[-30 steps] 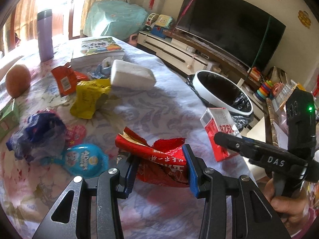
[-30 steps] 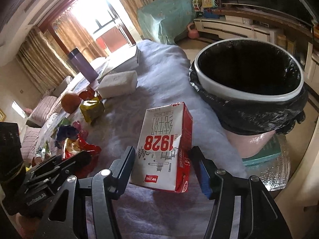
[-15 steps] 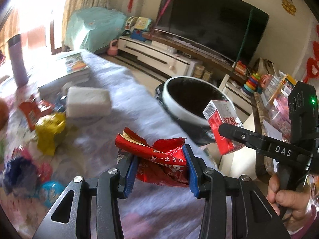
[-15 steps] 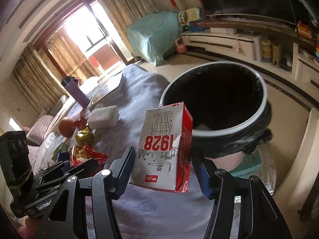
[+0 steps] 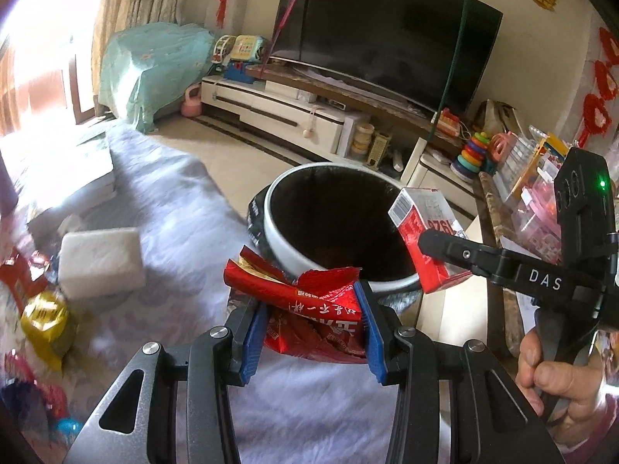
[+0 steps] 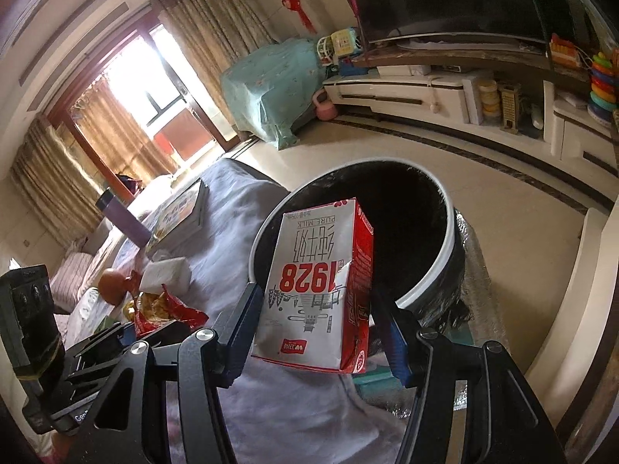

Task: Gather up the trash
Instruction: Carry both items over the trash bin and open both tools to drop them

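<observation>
My left gripper (image 5: 309, 317) is shut on a crumpled red snack wrapper (image 5: 309, 305) and holds it near the table's edge, just short of the trash bin (image 5: 286, 247). The bin has a white rim and a black liner. My right gripper (image 6: 321, 309) is shut on a red and white milk carton (image 6: 317, 290), held upside down over the near rim of the bin (image 6: 445, 255). The carton also shows in the left wrist view (image 5: 429, 239), over the bin's right rim. The wrapper shows in the right wrist view (image 6: 166, 309).
The table has a pale purple cloth (image 5: 174, 208). On it lie a white block (image 5: 100, 259), a yellow wrapper (image 5: 46, 324), books (image 6: 182, 216), a purple bottle (image 6: 123, 220) and an orange (image 6: 112, 282). A TV stand (image 5: 294, 112) stands beyond the bin.
Both grippers have lifted off the table and swung toward the bin with their loads. The carton is now over the bin's rim and the wrapper is close to it.
</observation>
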A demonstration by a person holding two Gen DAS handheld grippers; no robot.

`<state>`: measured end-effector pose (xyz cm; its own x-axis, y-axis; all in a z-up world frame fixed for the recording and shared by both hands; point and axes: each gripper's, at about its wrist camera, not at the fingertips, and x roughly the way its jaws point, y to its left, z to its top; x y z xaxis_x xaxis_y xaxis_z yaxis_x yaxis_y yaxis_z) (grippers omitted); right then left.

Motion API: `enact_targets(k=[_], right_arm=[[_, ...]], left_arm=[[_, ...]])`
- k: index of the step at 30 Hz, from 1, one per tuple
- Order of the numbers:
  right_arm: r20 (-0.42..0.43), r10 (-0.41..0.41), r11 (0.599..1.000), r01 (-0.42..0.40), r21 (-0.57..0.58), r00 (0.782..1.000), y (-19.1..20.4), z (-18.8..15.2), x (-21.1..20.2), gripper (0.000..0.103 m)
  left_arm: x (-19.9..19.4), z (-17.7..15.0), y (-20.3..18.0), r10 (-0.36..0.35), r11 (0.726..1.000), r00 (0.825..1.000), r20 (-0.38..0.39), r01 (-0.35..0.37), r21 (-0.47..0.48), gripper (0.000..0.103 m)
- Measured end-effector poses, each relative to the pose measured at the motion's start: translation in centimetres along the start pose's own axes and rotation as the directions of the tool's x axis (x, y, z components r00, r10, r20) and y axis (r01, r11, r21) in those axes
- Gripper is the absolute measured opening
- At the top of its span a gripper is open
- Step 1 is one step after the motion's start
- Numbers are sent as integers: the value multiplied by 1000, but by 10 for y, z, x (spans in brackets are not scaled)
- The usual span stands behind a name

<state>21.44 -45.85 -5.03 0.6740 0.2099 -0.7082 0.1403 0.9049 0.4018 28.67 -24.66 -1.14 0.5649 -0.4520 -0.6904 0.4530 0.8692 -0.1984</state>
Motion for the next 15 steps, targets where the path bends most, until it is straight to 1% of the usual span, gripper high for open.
enact_targets(k=[8,15], right_arm=[[8,-11,1000,11,-14,1000,-9,18,3,59],[-6,-20,1000,20,-6,1000,-19,30,12,59]], left_arm=[[24,21,-9,-6,1000,1000,-5,6,15,42],[47,36,-15,-13,1000,1000,-18,13,22,42]])
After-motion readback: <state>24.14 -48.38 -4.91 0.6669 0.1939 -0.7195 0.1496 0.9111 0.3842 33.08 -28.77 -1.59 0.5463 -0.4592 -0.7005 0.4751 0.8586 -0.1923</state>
